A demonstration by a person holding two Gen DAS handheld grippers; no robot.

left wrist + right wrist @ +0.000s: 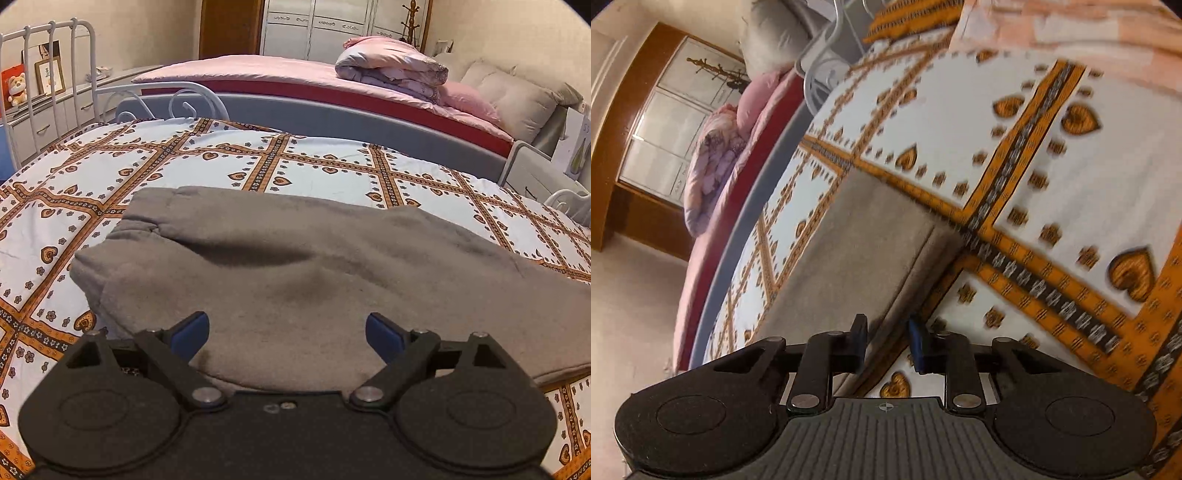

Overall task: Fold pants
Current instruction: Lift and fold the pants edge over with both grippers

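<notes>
Grey pants (pixel 295 266) lie crosswise on bedspread (pixel 110 166).

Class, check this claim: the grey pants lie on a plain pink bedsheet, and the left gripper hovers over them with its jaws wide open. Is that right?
Not quite. The grey pants lie on a white bedsheet patterned with orange bands and hearts, as the left wrist view shows; the pink bedding is on the other bed behind. The left gripper does hover over them with its jaws wide open.

Pants (pixel 314 266) ran off frame's right edge past left gripper (pixel 287 338); bedsheet (pixel 1052 177) pattern motion-blurred in right wrist view.
</notes>
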